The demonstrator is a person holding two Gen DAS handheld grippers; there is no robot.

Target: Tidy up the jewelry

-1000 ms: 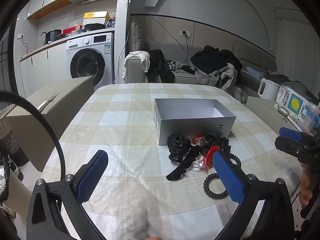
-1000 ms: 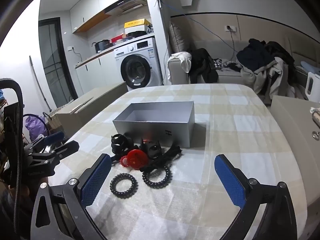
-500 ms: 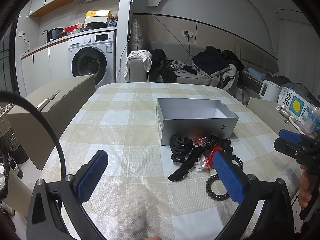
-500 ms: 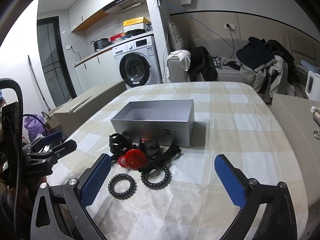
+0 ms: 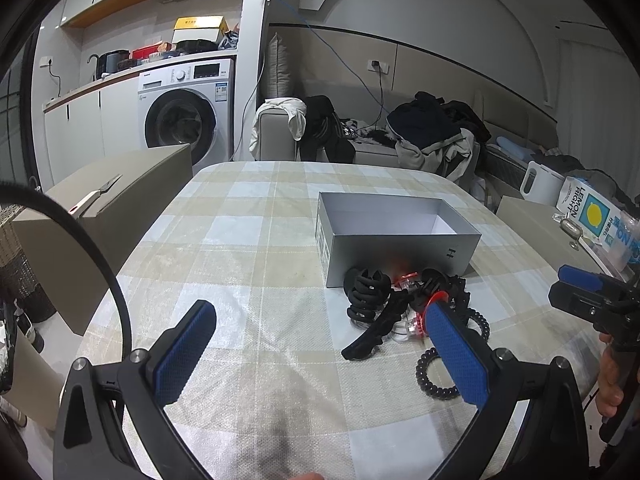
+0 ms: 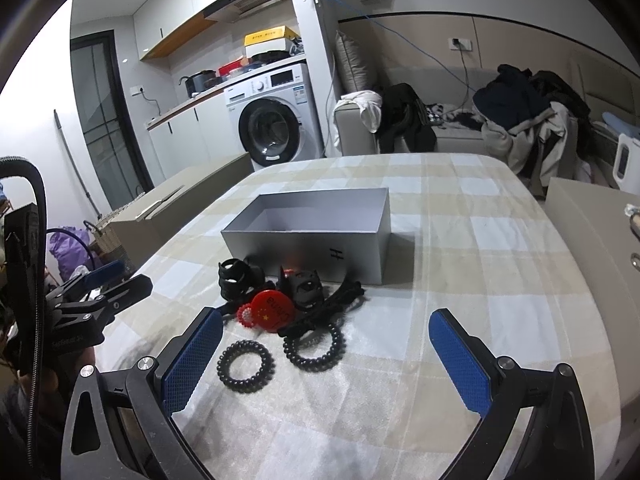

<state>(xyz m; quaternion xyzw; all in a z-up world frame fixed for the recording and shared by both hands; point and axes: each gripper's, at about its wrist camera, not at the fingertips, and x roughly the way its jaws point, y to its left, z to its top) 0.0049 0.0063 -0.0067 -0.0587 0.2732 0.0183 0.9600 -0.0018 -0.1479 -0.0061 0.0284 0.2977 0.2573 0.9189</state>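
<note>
While both hand-held grippers, left [image 5: 320, 350] and right [image 6: 326, 352], hover wide and empty, start with near coil tie [image 6: 245, 367]; grey box [image 6: 310, 232] empty behind pile.

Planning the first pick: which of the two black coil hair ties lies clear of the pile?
The coil hair tie nearest the right gripper's left finger lies alone on the cloth; the other coil tie has a black clip over its rim.

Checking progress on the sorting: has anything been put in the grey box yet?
No. The grey box shows a bare interior, and the hair ties lie outside it on the tablecloth.
</note>
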